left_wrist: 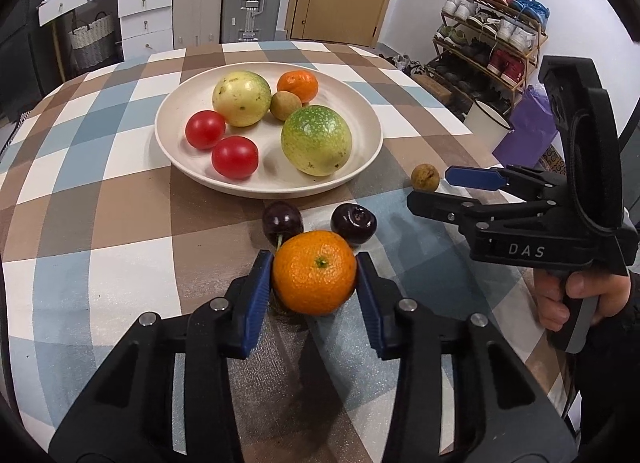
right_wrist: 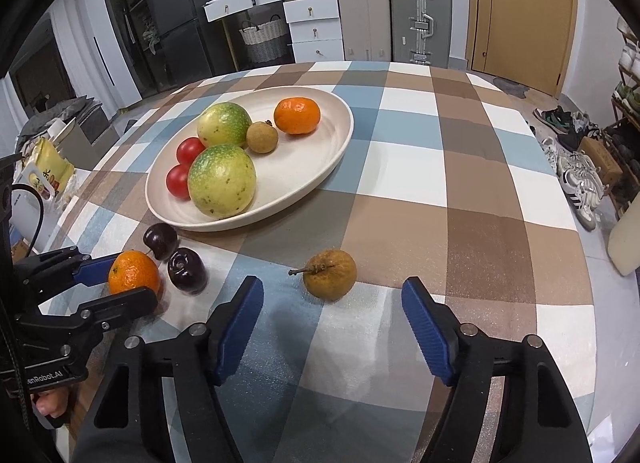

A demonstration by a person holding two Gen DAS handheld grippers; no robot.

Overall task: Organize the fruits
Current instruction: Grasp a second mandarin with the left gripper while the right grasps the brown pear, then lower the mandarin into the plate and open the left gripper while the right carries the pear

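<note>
An orange mandarin (left_wrist: 314,271) sits on the checked tablecloth between the blue pads of my left gripper (left_wrist: 315,287), which is shut on it; it also shows in the right wrist view (right_wrist: 133,271). Two dark cherries (left_wrist: 282,221) (left_wrist: 353,223) lie just beyond it. A cream plate (left_wrist: 176,143) holds two green-yellow passion fruits, two red tomatoes, a mandarin and a longan. My right gripper (right_wrist: 332,303) is open, with a brown longan (right_wrist: 330,274) on the cloth just ahead between its fingers; the longan also shows in the left wrist view (left_wrist: 425,177).
The table edge runs along the right, with a shoe rack (left_wrist: 492,39) and a white bucket (left_wrist: 488,119) beyond it. Suitcases (right_wrist: 392,11) and white drawers (right_wrist: 312,23) stand behind the table.
</note>
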